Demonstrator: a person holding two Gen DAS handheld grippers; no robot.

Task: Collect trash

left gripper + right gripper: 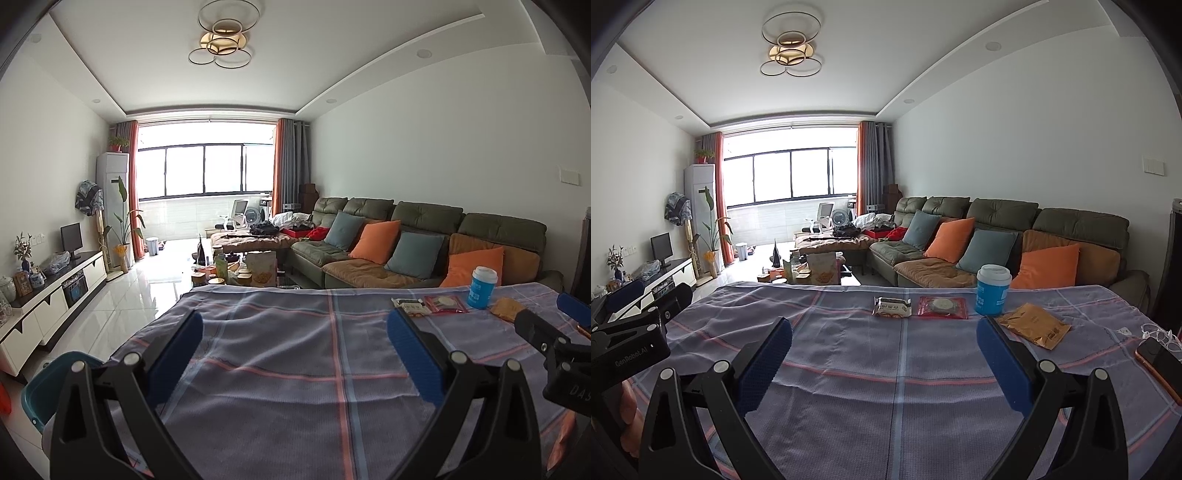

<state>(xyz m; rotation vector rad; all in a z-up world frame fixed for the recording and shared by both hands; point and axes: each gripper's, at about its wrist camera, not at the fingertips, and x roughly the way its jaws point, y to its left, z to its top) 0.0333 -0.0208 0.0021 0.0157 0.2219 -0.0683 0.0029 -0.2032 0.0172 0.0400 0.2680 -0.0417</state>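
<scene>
Both the left hand-held gripper and the right hand-held gripper are wide open and hold nothing above the checked desk, while the blue cup, gold packet, red packet and snack wrapper lie near one o'clock.

A bright living room with white walls and a glossy white tiled floor. A wide window fills the far wall, framed by orange and grey curtains. A ring-shaped ceiling lamp hangs overhead. Along the right wall runs a green sofa with orange and grey-blue cushions. A white TV cabinet lines the left wall, with a tall white air conditioner beyond it. A cluttered coffee table stands mid-room.
</scene>
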